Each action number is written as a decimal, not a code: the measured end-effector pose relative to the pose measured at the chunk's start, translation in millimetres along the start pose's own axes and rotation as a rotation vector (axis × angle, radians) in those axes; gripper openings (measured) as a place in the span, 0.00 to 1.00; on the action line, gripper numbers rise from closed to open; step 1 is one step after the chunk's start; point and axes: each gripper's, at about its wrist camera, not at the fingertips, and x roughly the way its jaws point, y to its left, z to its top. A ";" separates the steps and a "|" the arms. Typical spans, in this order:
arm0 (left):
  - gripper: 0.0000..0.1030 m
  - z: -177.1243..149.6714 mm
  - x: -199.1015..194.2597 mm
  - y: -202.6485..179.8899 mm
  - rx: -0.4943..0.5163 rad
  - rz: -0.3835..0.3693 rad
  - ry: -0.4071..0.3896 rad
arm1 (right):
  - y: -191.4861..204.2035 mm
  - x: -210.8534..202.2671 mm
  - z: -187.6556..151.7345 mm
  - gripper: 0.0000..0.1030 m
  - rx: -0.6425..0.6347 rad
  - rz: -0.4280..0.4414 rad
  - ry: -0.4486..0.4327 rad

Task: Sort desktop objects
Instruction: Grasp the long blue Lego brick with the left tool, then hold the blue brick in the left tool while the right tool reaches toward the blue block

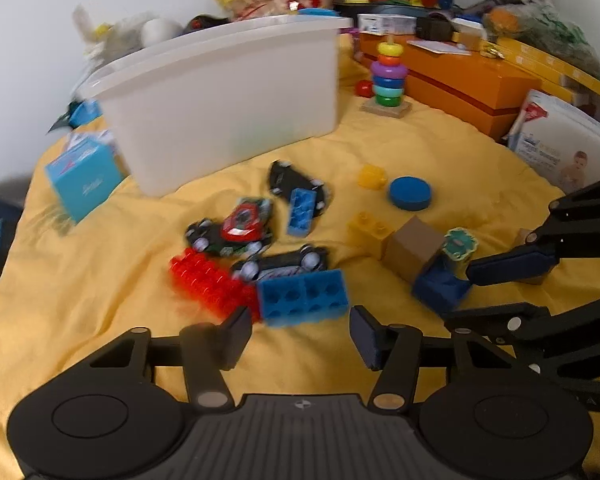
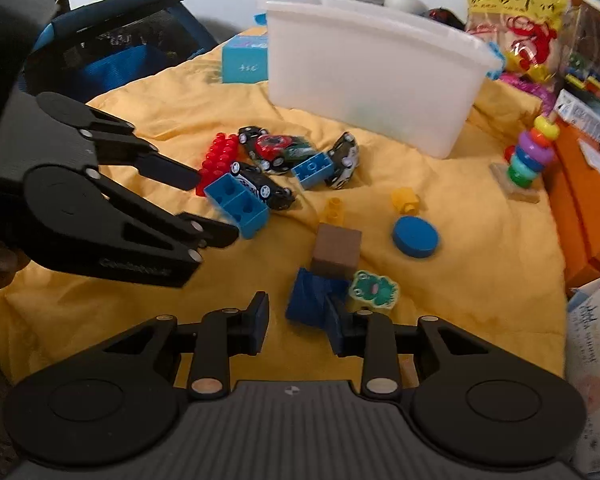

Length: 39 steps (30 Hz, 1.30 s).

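Scattered toys on a yellow cloth (image 1: 100, 288) covering the worktop. Light-blue eight-stud brick (image 1: 303, 296), lying studs-sideways just ahead of the left tongs (image 1: 300, 332), touching a red studded brick (image 1: 208, 280) on its left. Directly behind, a cluster of three toy cars: a red-and-black one (image 1: 236, 228), a dark one (image 1: 288, 264) against the blue brick, and another black one (image 1: 288, 184) under a smaller light-blue brick (image 1: 301, 211). To the right, a yellow brick (image 1: 370, 230) beside a brown cube (image 1: 414, 248), with a dark-blue block (image 2: 312, 300) and a green frog piece (image 2: 374, 288) next to it. Farther off, a blue disc (image 1: 410, 193) and a small yellow piece (image 1: 372, 176). Translucent white storage bin (image 1: 228, 104) standing behind the cars; a rainbow ring-stacker (image 1: 388, 76) well to its right, an orange box (image 1: 460, 80) beyond.

Left tongs open, nothing between the pads, poised just short of the eight-stud brick. Right tongs (image 2: 300, 320) also parted, with the right finger's pad (image 2: 336, 332) at the near edge of the dark-blue block; contact with it could not be told.
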 end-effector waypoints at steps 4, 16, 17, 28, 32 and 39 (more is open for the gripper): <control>0.57 7.2 18.1 -6.0 0.069 0.029 0.010 | 0.8 -1.8 -5.5 0.33 0.002 -0.012 0.003; 0.55 -8.2 -13.4 -0.7 0.010 -0.038 0.061 | 0.6 17.8 -1.8 0.42 0.012 -0.065 0.007; 0.55 -11.0 -16.1 0.2 -0.014 -0.053 0.075 | -1.0 19.8 -2.5 0.42 0.024 -0.064 0.013; 0.57 -25.4 -32.6 -13.1 0.022 -0.060 0.081 | -10.9 15.2 -6.4 0.41 0.049 -0.022 0.021; 0.60 -29.7 -51.7 -18.1 0.117 -0.062 -0.003 | -10.3 14.4 -7.6 0.41 0.047 -0.021 0.023; 0.60 -33.2 -59.0 -35.0 0.304 -0.064 -0.048 | -7.6 14.1 -10.9 0.42 0.050 -0.012 0.029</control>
